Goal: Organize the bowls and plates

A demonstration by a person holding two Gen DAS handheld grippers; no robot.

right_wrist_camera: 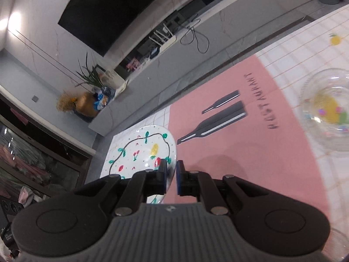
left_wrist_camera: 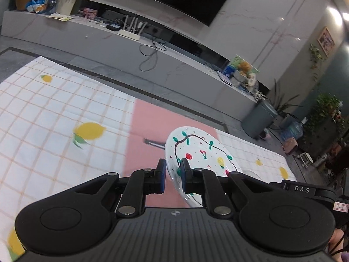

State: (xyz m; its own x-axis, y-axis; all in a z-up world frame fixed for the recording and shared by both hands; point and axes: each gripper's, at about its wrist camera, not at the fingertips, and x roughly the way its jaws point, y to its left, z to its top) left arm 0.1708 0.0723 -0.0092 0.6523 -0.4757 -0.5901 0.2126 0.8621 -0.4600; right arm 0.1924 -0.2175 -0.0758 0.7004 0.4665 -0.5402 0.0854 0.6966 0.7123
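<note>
"DAS" tool (left_wrist_camera: 172, 175) w/ plate (left_wrist_camera: 202, 150); mat (right_wrist_camera: 229, 152): "RESTAURANT"

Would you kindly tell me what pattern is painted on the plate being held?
White plate with a black wavy line, cherries, strawberries, a pineapple and green leaves; clearest in the right wrist view.

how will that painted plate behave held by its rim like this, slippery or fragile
The painted plate looks glazed and glossy, so probably slippery between the pads. It seems rigid ceramic, likely to break if dropped. With the left gripper and right gripper each pinching an edge, it may tilt.
</note>
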